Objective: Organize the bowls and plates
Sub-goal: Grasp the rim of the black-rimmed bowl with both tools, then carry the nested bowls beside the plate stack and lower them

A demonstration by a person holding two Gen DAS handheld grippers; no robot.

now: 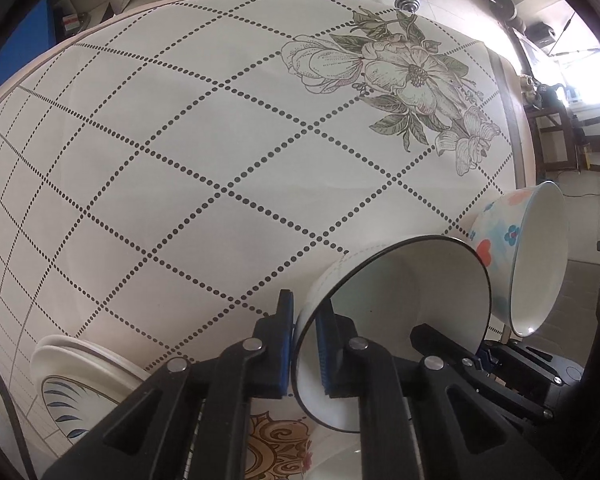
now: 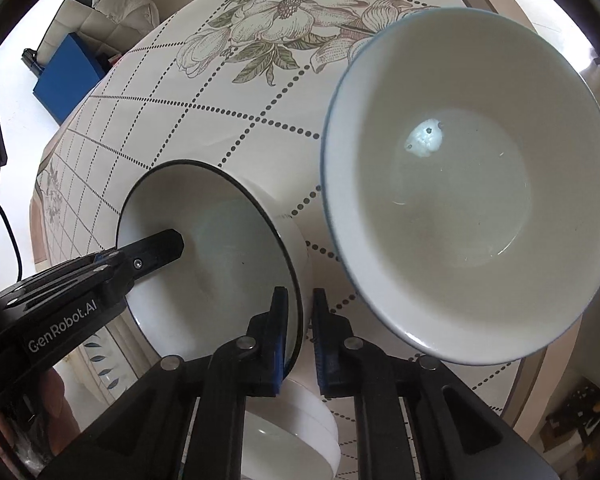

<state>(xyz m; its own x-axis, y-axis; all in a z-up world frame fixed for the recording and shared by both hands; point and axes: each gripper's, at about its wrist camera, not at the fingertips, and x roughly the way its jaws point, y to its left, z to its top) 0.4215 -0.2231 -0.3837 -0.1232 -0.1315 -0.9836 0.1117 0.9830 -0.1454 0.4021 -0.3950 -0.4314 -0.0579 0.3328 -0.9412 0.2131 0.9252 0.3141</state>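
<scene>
Plates (image 1: 72, 364) sit lower left on the table (image 1: 220, 140). At bottom centre, the left gripper (image 1: 305, 304) pinches the dark-rim bowl (image 1: 400, 292) at its rim. The right gripper (image 2: 300, 294) clamps narrowly on the opposite rim. A floral bowl (image 1: 500, 248) sits far right.

Stack of plates (image 1: 80, 368), left wrist view: lower part cut off by picture edge, right side hidden behind left gripper (image 1: 304, 344).
Black-rimmed bowl (image 1: 392, 320): bottom rim hidden behind gripper arm.
Flowered bowl (image 1: 512, 252): base hidden behind black-rimmed bowl.
Small white dish (image 2: 296, 440), right wrist view: mostly hidden behind right gripper (image 2: 302, 340), bottom cut off.
Blue-rimmed bowl (image 2: 468, 184): right edge lost at dark lens border.
Desk (image 2: 172, 92): far side cut off at top.
</scene>
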